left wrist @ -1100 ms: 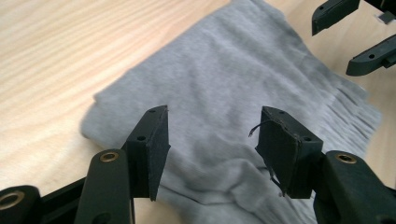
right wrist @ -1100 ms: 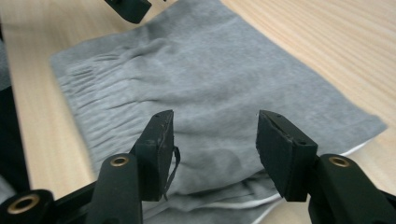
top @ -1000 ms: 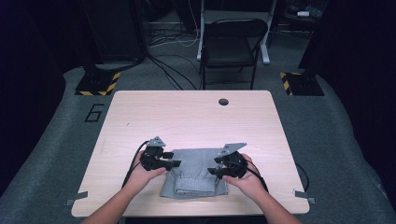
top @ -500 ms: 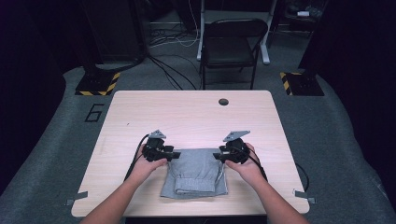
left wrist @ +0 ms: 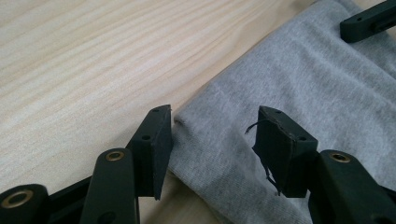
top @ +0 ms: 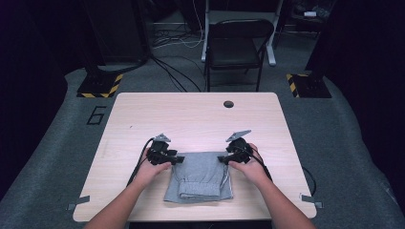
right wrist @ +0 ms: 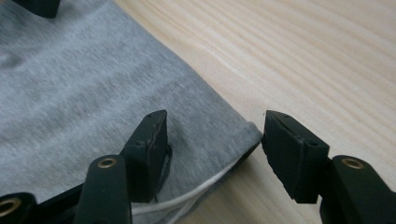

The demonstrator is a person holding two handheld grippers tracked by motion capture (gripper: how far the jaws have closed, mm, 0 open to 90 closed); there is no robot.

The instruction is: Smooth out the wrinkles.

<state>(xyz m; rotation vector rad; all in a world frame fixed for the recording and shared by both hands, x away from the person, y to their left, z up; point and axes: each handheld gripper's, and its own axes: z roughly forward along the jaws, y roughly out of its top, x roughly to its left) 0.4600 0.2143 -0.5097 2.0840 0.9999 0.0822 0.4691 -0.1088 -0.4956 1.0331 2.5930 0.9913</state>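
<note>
Folded grey garment (top: 199,176), soft, light and limp, lies on counter (top: 200,114) near edge; left gripper (left wrist: 212,140) and right gripper (right wrist: 212,140), jaws just opening, released astride its far corners, the best places to pinch.

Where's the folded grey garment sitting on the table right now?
In the high view the folded grey garment lies at the near edge of the wooden table, centred between the left hand-held gripper and the right hand-held gripper.
</note>
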